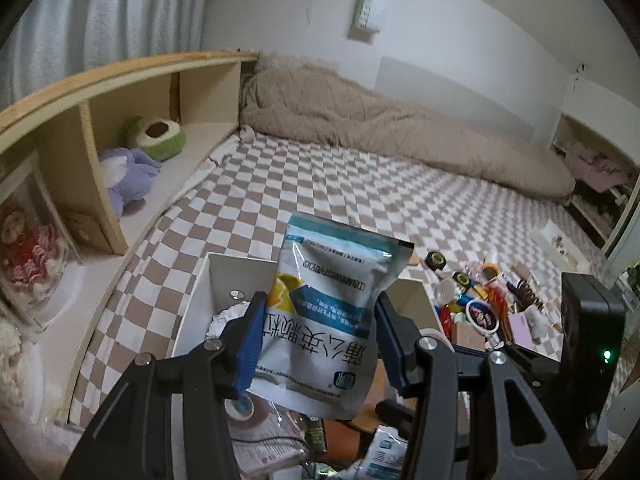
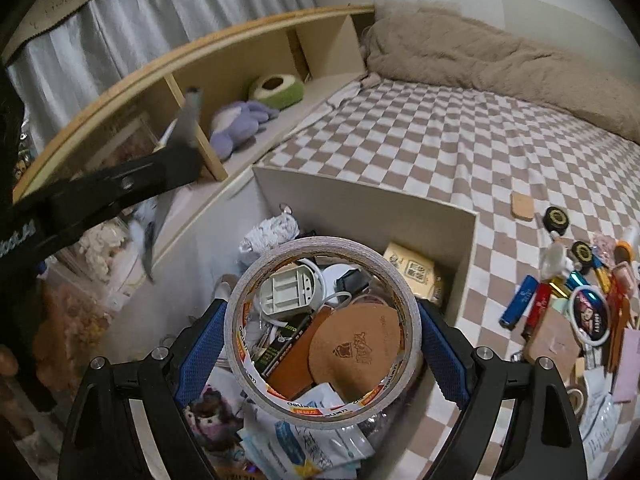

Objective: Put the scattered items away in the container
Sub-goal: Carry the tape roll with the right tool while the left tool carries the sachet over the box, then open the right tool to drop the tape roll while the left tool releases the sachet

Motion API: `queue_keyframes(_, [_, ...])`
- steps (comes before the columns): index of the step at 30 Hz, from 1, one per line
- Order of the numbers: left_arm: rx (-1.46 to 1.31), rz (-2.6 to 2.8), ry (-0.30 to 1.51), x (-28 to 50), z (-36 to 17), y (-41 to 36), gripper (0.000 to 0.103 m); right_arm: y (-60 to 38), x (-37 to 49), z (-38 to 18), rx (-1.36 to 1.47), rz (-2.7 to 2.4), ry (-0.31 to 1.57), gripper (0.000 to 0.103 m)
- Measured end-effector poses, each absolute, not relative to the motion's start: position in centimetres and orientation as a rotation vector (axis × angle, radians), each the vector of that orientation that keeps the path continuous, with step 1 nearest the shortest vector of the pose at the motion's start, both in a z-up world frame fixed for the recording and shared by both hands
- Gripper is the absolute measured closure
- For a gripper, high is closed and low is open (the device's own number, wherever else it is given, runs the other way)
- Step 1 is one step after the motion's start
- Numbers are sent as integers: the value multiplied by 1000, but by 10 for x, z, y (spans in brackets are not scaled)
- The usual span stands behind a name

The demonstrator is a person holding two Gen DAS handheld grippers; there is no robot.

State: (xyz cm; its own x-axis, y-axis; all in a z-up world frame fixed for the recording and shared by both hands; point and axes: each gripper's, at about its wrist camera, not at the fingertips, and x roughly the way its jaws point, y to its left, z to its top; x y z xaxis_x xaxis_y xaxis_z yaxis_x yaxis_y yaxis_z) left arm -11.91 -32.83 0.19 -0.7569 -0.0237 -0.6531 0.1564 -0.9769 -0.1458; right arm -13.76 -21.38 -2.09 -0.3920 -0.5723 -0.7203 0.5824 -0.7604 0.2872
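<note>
Foil sachet (image 1: 324, 320) clamped in the left gripper (image 1: 318, 340) and tape roll (image 2: 322, 332) gripped across by the right gripper (image 2: 322, 344), both hovering over the half-filled box (image 2: 464, 248) on the bed; lowering inside the walls, then releasing one by one.

What the two wrist views hide or lose

The pouch (image 1: 332, 312) covers much of the open box (image 1: 216, 276) behind it — the box's contents there stay unseen. The tape roll (image 2: 322, 332) masks part of the box's pile, and its lower items run off the frame. The left tool's arm (image 2: 108, 188) is smeared by blur. The scattered bits (image 2: 560, 300) on the bed are too small to name, their labels unreadable.
</note>
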Motion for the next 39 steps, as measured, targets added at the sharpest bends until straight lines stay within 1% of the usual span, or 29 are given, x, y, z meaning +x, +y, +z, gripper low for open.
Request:
queue_keyframes(4, [1122, -2820, 336, -142, -9, -339, 52, -224, -144, -26, 1120, -2163, 56, 12])
queue_keyframes(9, [1207, -2801, 412, -168, -22, -346, 52, -229, -156, -35, 1137, -2143, 63, 12])
queue_keyframes(11, [1259, -2797, 375, -179, -28, -342, 52, -231, -160, -40, 1148, -2128, 73, 12])
queue_keyframes(16, [1374, -2750, 188, -202, -46, -334, 52, -232, -164, -50, 1195, -2070, 71, 12])
queue_keyframes(18, [1428, -2727, 149, -207, -56, -333, 52, -232, -165, -50, 1197, -2057, 60, 12])
queue_keyframes(19, [1466, -2715, 127, -210, -63, -331, 52, -232, -165, -50, 1194, -2058, 62, 10])
queue_keyframes(20, [1493, -2705, 104, -211, -68, -330, 52, -231, -164, -49, 1191, -2062, 69, 3])
queue_keyframes(21, [1516, -2697, 79, -212, -73, -329, 52, -231, -164, -49, 1187, -2061, 73, 1])
queue_keyframes(23, [1563, -2686, 37, -214, -82, -326, 52, -231, -162, -48, 1178, -2056, 76, 0])
queue_keyframes(28, [1630, -2703, 25, -217, -91, -321, 52, -224, -158, -47, 1176, -2043, 41, 0])
queue_keyframes(29, [1638, -2701, 20, -217, -92, -320, 48, -222, -158, -46, 1178, -2042, 36, 0])
queue_keyframes(30, [1639, -2703, 25, -217, -92, -318, 47, -221, -157, -46, 1178, -2043, 33, 0])
queue_keyframes(32, [1634, -2701, 33, -215, -92, -317, 36, -219, -157, -45, 1177, -2047, 31, 0])
queue_keyframes(35, [1611, -2696, 38, -211, -87, -315, 25, -217, -158, -43, 1175, -2054, 20, 0])
queue_keyframes(37, [1611, -2698, 60, -209, -84, -316, 22, -215, -157, -41, 1176, -2058, 11, 0])
queue_keyframes(39, [1601, -2702, 74, -205, -80, -316, 22, -212, -156, -39, 1174, -2062, 5, 0])
